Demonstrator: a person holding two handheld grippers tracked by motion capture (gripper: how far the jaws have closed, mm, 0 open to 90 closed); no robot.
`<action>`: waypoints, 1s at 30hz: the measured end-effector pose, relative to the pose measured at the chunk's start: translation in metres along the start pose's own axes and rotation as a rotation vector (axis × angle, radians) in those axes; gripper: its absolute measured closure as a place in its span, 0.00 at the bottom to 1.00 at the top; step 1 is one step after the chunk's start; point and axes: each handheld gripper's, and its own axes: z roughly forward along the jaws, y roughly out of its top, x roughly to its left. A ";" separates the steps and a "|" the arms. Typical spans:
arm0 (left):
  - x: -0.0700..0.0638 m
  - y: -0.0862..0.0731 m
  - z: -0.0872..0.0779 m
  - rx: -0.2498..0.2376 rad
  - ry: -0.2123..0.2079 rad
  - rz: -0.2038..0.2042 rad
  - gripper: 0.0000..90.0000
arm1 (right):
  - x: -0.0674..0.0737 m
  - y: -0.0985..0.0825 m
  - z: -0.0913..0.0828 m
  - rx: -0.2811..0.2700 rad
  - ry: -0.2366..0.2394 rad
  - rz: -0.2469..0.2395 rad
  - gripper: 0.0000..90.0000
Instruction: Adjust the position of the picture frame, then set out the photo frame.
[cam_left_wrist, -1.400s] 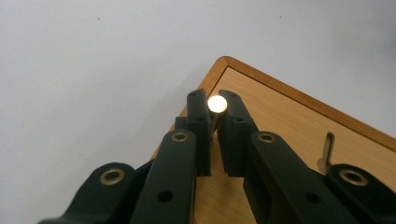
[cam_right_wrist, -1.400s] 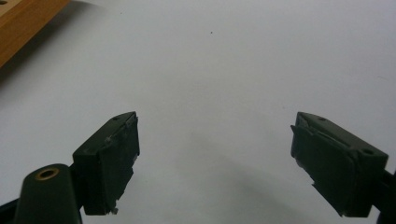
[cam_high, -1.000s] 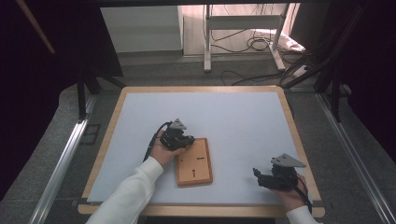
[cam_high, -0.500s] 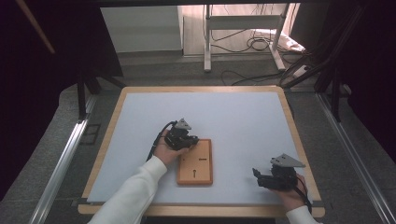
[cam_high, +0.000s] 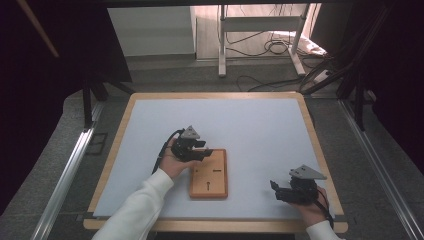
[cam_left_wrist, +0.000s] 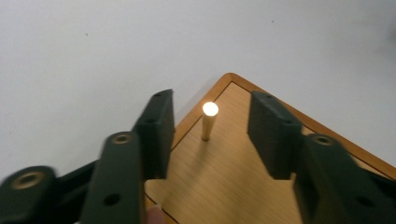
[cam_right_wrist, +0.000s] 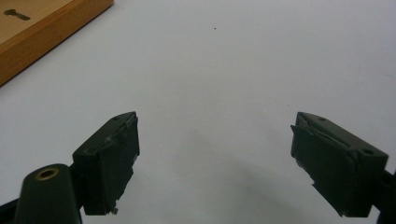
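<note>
Sliding further over the wooden board (cam_high: 208, 174), the left gripper (cam_left_wrist: 210, 128) is now straddling an upright wooden peg (cam_left_wrist: 208, 121) near its corner, jaws parted and gripping nothing. Well apart, the right gripper (cam_right_wrist: 215, 163) (jaws spread wide, empty) is hovering over the white table (cam_high: 250, 125).

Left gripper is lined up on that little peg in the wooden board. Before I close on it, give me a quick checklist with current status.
1. Left gripper open: ok, jaws stand apart.
2. Peg between the jaws: ok, it stands in the gap, touching neither, in the left gripper view.
3. Peg upright in the wooden board: ok, near the board's corner.
4. Jaws far enough forward to grip: cannot tell; the peg looks slightly beyond the fingertips.
5. Right gripper out of the way: ok, open over the bare white mat, apart from the board.
6. Board held against sliding: not ok, nothing pins it.
</note>
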 end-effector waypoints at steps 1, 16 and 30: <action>0.000 -0.001 -0.002 -0.001 -0.002 0.001 0.51 | 0.000 0.000 0.000 -0.001 0.000 -0.001 0.17; -0.002 -0.015 -0.017 -0.001 -0.021 0.027 0.39 | 0.004 0.001 0.000 -0.030 0.019 -0.029 0.17; -0.004 -0.013 -0.011 0.011 -0.029 0.031 0.39 | 0.015 0.003 0.000 -0.052 0.067 -0.088 0.17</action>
